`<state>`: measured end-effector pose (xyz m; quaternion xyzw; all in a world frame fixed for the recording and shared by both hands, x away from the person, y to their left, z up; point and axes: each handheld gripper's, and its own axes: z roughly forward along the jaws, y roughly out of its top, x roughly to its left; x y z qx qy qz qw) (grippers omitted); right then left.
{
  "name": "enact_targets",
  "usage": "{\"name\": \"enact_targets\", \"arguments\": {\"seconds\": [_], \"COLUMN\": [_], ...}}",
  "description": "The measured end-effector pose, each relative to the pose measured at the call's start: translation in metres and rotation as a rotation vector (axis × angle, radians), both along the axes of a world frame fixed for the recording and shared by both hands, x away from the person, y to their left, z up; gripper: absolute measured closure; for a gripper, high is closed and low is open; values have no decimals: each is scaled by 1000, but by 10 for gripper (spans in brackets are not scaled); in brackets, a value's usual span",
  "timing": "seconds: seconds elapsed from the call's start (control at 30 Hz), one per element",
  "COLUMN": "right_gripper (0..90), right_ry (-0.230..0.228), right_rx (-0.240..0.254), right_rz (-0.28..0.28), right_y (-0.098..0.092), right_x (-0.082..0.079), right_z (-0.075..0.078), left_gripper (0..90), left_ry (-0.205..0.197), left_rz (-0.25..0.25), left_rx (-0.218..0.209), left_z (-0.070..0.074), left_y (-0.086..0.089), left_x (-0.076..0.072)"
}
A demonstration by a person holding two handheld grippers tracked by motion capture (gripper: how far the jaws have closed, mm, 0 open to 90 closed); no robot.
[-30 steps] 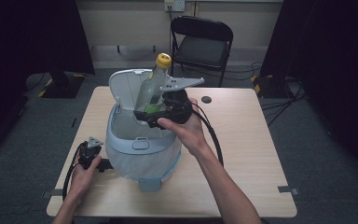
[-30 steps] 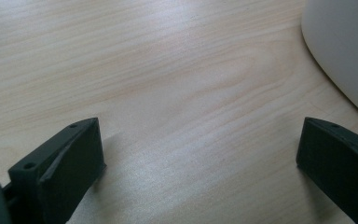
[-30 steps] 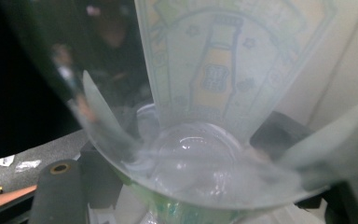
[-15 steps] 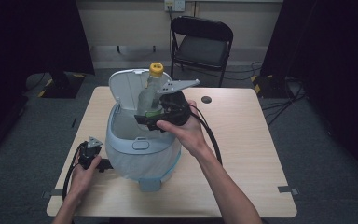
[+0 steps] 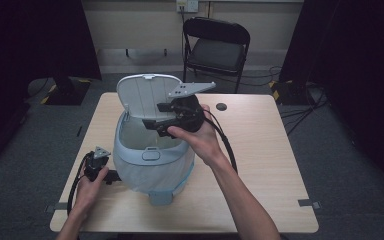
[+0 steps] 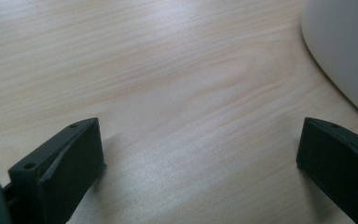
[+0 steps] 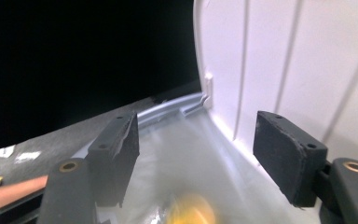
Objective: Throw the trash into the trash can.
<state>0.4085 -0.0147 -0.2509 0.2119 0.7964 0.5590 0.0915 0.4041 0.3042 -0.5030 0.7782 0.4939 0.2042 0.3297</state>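
Observation:
A pale blue lidded bin (image 5: pixel 150 156) stands on the table, its white lid (image 5: pixel 145 96) tipped up and back. My right gripper (image 5: pixel 159 116) hovers over the bin's mouth. In the right gripper view, the right gripper (image 7: pixel 196 149) is open. Its jaws have just been closing a little with nothing between them. Below them a blurred yellow cap (image 7: pixel 189 211) shows inside the bin's clear liner (image 7: pixel 182 140), beside the ribbed lid (image 7: pixel 298 60). My left gripper (image 5: pixel 105 172) rests on the table left of the bin. In its own view the left gripper (image 6: pixel 200 158) is open over bare wood.
The wooden table (image 5: pixel 260 150) has free room to the right of the bin. A small dark round spot (image 5: pixel 222 106) lies near its far edge. A black folding chair (image 5: pixel 215 50) stands behind the table. The bin's white wall (image 6: pixel 349 46) curves close to my left gripper.
The clear bottle with the yellow cap, held upright in my right gripper over the bin, has left the jaws and dropped inside. The left gripper has not moved.

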Motion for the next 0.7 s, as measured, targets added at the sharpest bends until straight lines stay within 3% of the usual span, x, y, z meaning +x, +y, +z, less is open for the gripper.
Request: {"name": "enact_targets", "arguments": {"seconds": [0.7], "right_gripper": [323], "right_ry": [28], "right_rx": [33], "right_rz": [-43], "right_y": [-28], "right_x": [5], "right_z": [-15], "left_gripper": [0], "left_ry": [0], "left_rz": [-7], "left_rx": [8], "left_z": [0], "left_y": [0], "left_x": [1]}}
